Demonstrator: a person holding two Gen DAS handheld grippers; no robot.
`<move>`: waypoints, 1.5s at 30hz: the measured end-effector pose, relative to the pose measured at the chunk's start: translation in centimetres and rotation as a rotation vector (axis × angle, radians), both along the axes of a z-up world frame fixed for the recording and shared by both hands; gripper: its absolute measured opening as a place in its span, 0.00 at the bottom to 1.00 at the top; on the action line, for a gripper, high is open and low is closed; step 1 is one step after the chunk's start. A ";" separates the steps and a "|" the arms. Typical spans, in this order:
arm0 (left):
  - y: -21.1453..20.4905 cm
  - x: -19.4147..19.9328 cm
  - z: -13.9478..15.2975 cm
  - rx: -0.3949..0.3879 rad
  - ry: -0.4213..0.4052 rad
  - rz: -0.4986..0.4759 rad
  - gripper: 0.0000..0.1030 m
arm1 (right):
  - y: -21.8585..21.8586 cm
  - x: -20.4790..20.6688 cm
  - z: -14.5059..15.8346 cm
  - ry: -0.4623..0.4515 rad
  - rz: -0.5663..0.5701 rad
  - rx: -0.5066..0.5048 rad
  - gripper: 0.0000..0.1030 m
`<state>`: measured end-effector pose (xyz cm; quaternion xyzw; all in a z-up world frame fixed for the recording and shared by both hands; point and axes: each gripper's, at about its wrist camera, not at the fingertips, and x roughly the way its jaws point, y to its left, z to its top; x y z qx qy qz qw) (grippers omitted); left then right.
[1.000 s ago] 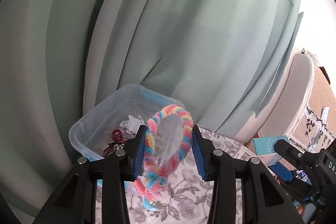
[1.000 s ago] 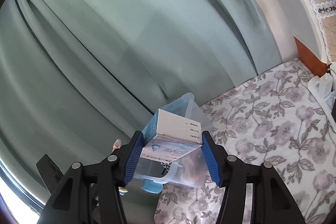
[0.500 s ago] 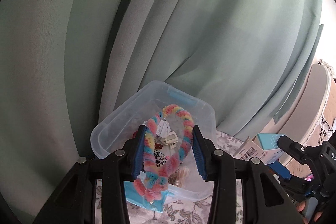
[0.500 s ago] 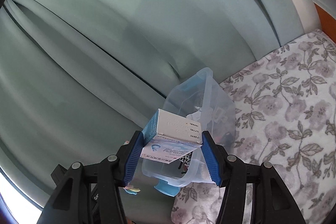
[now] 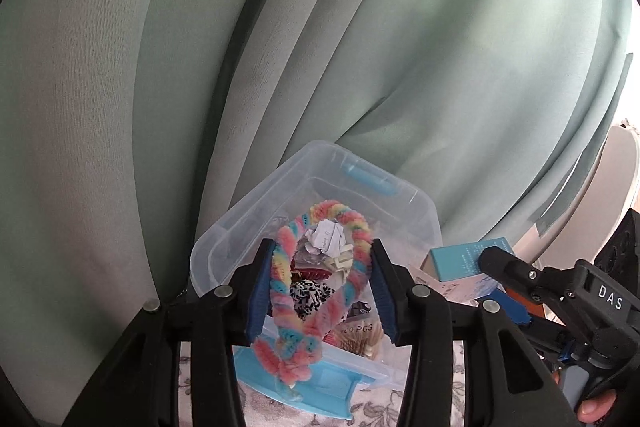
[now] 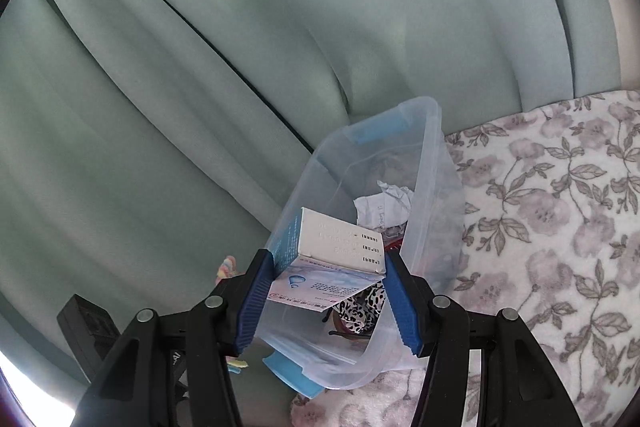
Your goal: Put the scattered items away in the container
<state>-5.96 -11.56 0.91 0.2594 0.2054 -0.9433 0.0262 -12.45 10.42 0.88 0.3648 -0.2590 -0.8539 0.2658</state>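
Observation:
My left gripper (image 5: 320, 249) hovers over the near end of a clear plastic container (image 5: 224, 239) with blue latches. Between its jaws stands a rainbow braided hair band (image 5: 352, 223). The jaws are opening, but both pads still touch the loop. My right gripper (image 6: 326, 259) is shut on a white and light-blue carton (image 6: 336, 247), held over the container's (image 6: 434, 187) near left rim. In the left wrist view that carton (image 5: 468, 259) shows at the right, beside the container. Inside lie crumpled paper (image 6: 384, 207), a leopard-print scrunchie (image 5: 310, 293) and a cotton swab pack (image 5: 356, 331).
The container stands at the edge of a floral cloth (image 6: 540, 227), right against a grey-green curtain (image 5: 360, 47) that fills the background. A hand's fingertips (image 5: 596, 411) show at the lower right of the left wrist view.
Both grippers have closed in on the container, which now looks larger and nearer. The carton has come over its rim. The left jaws stand slightly wider around the band.

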 end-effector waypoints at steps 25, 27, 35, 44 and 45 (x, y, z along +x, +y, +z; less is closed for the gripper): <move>1.0 -2.2 -1.5 -0.003 -0.051 -0.010 0.62 | -1.3 -1.7 -1.9 -0.010 0.012 0.084 0.58; 0.9 -1.9 -1.4 0.001 -0.050 -0.018 0.67 | -1.3 -1.6 -1.9 -0.009 0.013 0.087 0.59; 1.9 -1.2 -0.1 -0.015 -0.041 -0.051 0.78 | -0.5 -0.4 -1.4 -0.015 0.001 0.102 0.59; 3.9 0.3 2.3 -0.086 -0.019 -0.062 0.87 | 2.5 2.6 -0.2 0.000 -0.057 0.111 0.66; 4.2 0.8 2.8 -0.100 -0.007 -0.058 0.89 | 2.8 3.1 -0.1 0.001 -0.064 0.110 0.67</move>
